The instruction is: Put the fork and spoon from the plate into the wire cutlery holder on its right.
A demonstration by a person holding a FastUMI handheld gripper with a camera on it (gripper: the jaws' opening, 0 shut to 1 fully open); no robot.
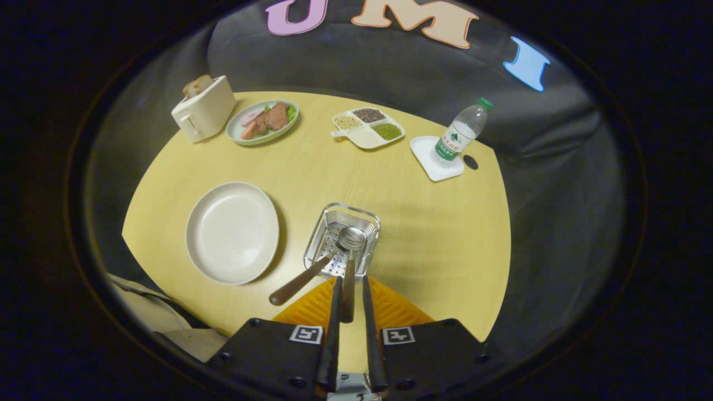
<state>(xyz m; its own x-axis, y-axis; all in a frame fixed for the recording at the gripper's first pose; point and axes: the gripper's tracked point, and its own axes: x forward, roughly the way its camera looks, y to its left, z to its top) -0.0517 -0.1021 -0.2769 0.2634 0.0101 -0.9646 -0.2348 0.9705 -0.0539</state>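
The spoon [350, 245] stands with its bowl in the holder [344, 240], its handle between the narrow gripper [350, 301] fingers. The fork [303, 278] leans out toward 8 o'clock. It may slip out. The plate [232, 232] sits at 9 o'clock.

The counter [423, 223] is a pale yellow, wood-grained top with a curved far edge. Near its back left stands a cream toaster [203, 108] with bread in its slot, and just beside that an oval plate of food [262, 122]. Further right along the back lies a divided dish [367, 128] holding grains and beans, then a white square coaster [429, 161] carrying a water bottle [461, 133], with a small dark spot [470, 162] on the surface next to it. Closer in, an empty cream plate [232, 232] sits left of the wire cutlery holder [342, 239], well apart from the back row.
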